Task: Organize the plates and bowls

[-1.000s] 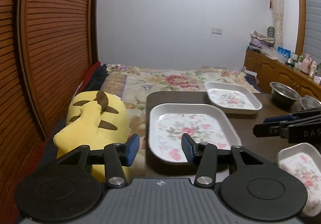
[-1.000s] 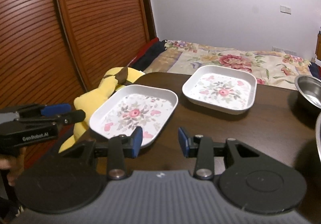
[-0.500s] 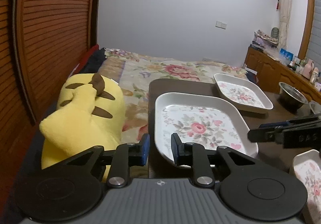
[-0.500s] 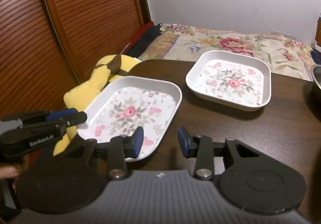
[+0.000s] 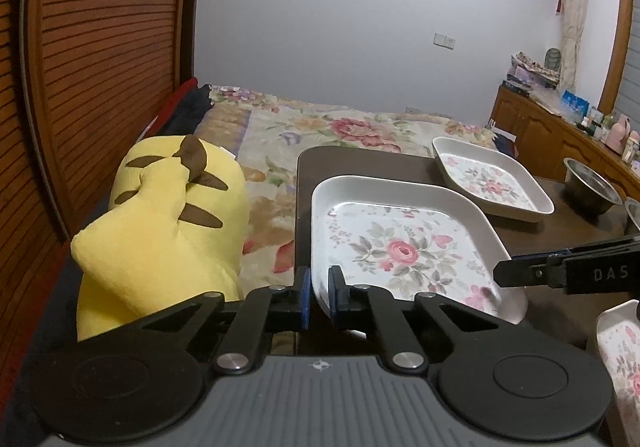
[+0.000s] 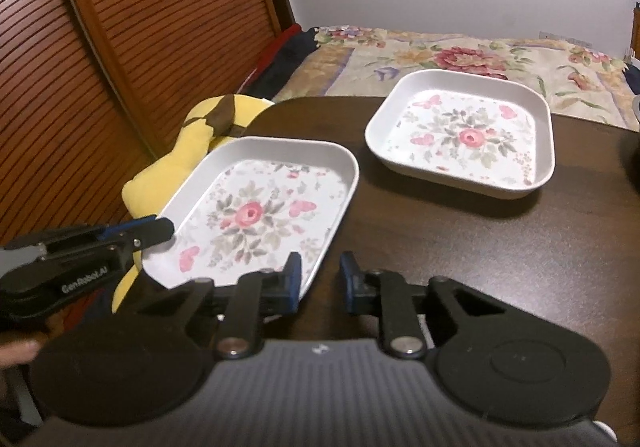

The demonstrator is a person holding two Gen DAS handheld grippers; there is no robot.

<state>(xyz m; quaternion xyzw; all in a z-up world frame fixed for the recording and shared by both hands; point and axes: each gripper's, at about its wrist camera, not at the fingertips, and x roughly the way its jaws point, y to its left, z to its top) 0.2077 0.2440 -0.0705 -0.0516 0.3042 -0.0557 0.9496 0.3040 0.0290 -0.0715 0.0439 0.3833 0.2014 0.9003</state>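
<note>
Your left claw is clamped on the near left rim of the large floral plate, which lies flat at the counter's left edge. Your right claw is closing over the same plate's near right rim; the rim sits between its pads, but they don't yet look pressed on.

By my reading, nothing is stacked so far: the smaller floral plate sits apart at the far side, a third floral plate peeks in near you, and a steel bowl waits to the right.

The yellow plush toy on the bed lies just beside the plate's left rim. Nothing else crowds the lift.
</note>
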